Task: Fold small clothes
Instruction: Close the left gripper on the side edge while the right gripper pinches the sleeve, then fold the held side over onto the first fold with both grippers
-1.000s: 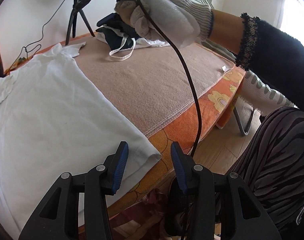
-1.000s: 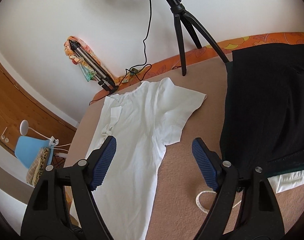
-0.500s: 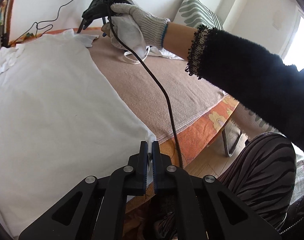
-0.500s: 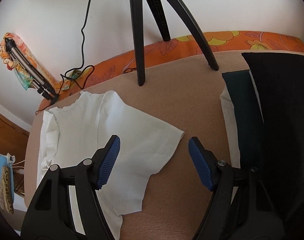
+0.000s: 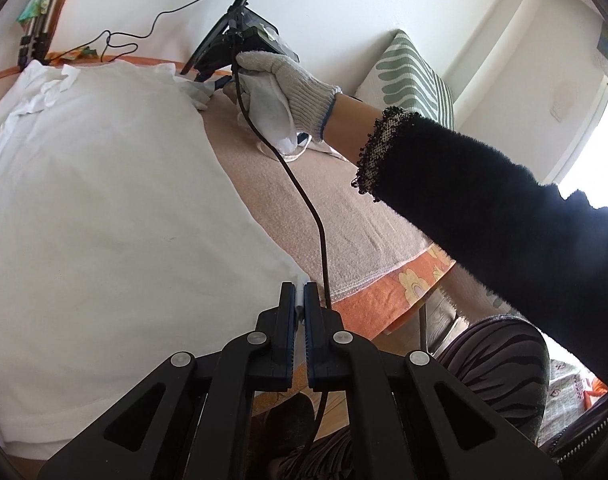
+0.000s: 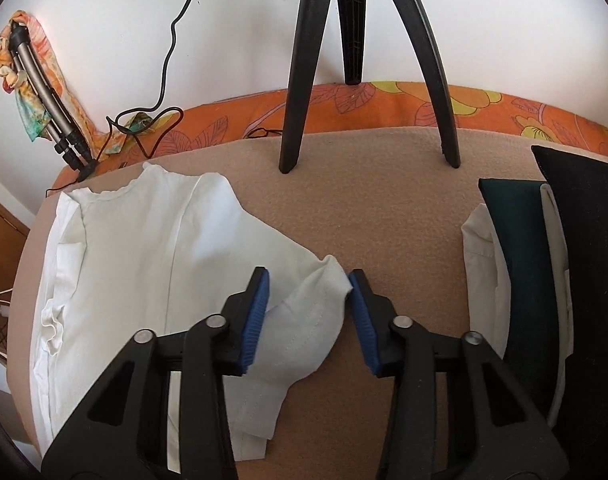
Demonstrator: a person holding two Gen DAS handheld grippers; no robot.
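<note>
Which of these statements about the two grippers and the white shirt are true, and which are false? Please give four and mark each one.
1. The left gripper is shut on the white T-shirt at its bottom corner. True.
2. The right gripper is shut on the sleeve. False: its jaws stand open on either side of the sleeve.
3. A black tripod stands on the beige blanket. True.
4. The folded dark clothes lie on top of the T-shirt. False: they lie apart from it, to the right.
</note>
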